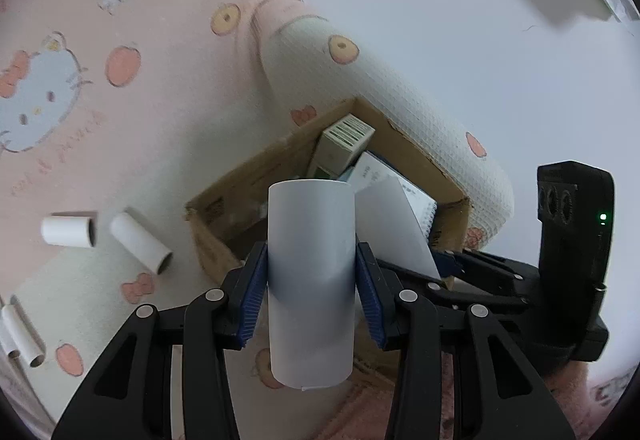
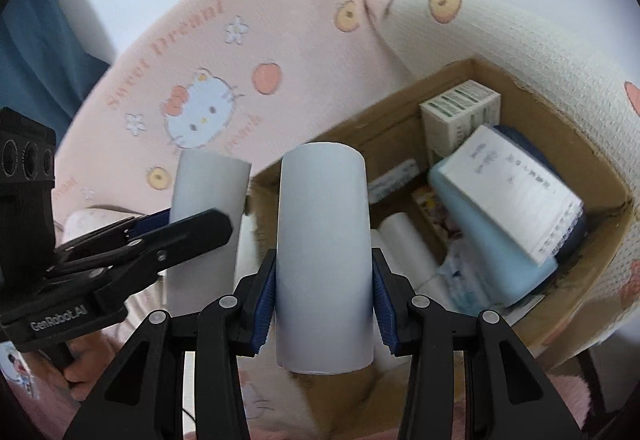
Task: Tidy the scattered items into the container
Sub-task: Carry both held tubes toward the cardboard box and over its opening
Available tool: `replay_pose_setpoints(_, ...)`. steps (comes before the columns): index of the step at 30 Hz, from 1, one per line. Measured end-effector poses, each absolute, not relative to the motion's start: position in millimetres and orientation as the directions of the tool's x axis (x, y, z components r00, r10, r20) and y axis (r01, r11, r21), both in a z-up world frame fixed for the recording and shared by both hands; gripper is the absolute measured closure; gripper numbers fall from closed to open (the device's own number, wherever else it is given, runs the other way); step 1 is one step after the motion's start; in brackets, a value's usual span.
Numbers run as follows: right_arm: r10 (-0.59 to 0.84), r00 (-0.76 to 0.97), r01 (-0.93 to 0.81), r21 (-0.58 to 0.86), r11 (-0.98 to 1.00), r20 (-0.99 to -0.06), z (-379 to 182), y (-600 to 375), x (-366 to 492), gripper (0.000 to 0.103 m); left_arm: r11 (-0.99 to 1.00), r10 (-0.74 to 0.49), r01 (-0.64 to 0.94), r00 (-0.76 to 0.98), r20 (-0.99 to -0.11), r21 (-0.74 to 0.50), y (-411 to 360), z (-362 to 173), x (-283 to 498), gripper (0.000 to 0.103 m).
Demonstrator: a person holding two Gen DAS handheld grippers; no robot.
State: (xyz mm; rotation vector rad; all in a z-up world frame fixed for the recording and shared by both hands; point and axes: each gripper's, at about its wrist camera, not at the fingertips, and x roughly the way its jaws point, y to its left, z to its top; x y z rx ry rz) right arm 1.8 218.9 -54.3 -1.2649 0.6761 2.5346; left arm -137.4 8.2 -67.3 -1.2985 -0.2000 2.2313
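My left gripper [image 1: 311, 272] is shut on a white paper roll [image 1: 311, 280], held upright just before the near edge of the cardboard box [image 1: 416, 155]. My right gripper [image 2: 324, 280] is shut on a second white paper roll [image 2: 323, 260] above the box's [image 2: 532, 107] near left corner. In the right wrist view the left gripper [image 2: 152, 236] shows at the left with its roll [image 2: 204, 215]. The right gripper [image 1: 480, 268] and its roll [image 1: 396, 224] show at the right of the left wrist view. Two loose rolls [image 1: 68, 232] [image 1: 140, 242] lie on the bed.
The box holds a small carton [image 2: 460, 115], a notepad [image 2: 516, 191], a blue item [image 2: 492, 256] and white rolls [image 2: 408, 244]. A rolled white blanket [image 1: 400, 99] lies behind the box. Two thinner rolls [image 1: 20, 332] lie at the far left. The pink Hello Kitty sheet [image 1: 120, 99] covers the bed.
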Motion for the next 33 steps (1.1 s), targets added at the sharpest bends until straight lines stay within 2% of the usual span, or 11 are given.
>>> replay_pose_setpoints(7, 0.015, -0.515, -0.421, 0.238, -0.875, -0.857, -74, 247, -14, 0.062, -0.845, 0.509, -0.356, -0.309, -0.803, -0.399, 26, -83, -172, 0.056)
replay_pose_setpoints(12, -0.031, -0.422, -0.355, 0.196, -0.914, -0.906, -94, 250, -34, 0.062, -0.815, 0.56, -0.324, -0.231, -0.795, -0.48, 35, -107, -193, 0.056)
replay_pose_setpoints(17, 0.021, -0.323, -0.305, 0.084, -0.949, -0.946, -116, 249, -52, 0.062, -0.863, 0.476, -0.322, -0.259, -0.84, -0.39, 43, -119, -201, 0.056)
replay_pose_setpoints(23, -0.08, -0.299, -0.308, 0.176, -0.935, -0.951, -129, 267, -64, 0.062, -0.848, 0.517, -0.3, -0.29, -0.805, -0.437, 27, -112, -206, 0.056)
replay_pose_setpoints(27, -0.019, -0.255, -0.313, 0.101, -0.944, -0.967, -139, 273, -74, 0.062, -0.865, 0.495, -0.278, -0.33, -0.804, -0.419, 14, -107, -209, 0.056)
replay_pose_setpoints(33, 0.086, -0.163, -0.256, -0.042, -0.966, -0.983, -160, 269, -87, 0.062, -0.843, 0.534, -0.278, -0.33, -0.778, -0.461, 7, -110, -210, 0.056)
